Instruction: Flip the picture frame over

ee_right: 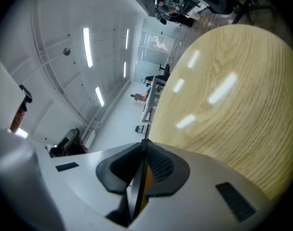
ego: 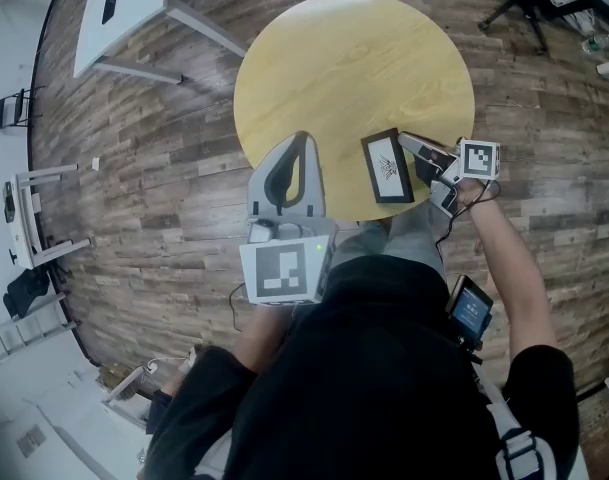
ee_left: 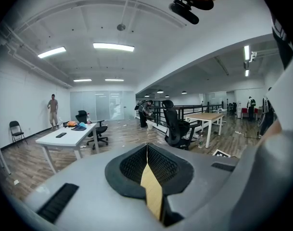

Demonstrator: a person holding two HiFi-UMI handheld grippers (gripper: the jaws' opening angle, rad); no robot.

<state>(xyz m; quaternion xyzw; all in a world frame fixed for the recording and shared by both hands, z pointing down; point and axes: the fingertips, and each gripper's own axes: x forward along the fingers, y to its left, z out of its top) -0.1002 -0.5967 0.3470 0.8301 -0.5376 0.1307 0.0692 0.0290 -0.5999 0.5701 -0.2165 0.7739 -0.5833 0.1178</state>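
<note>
We see the picture frame (ego: 387, 166) at the near edge of the round wooden table (ego: 344, 58). Its black border and pale picture are turned up toward the head camera. The right gripper (ego: 416, 156) meets the frame from the right side. In the right gripper view its jaws pinch the frame's thin dark edge, and the table top fills the space behind. We cannot tell if the frame lies flat or is a little raised there. The left gripper (ego: 301, 143) hangs over the near left edge of the table, apart from the frame, its jaws pressed together with nothing between them.
</note>
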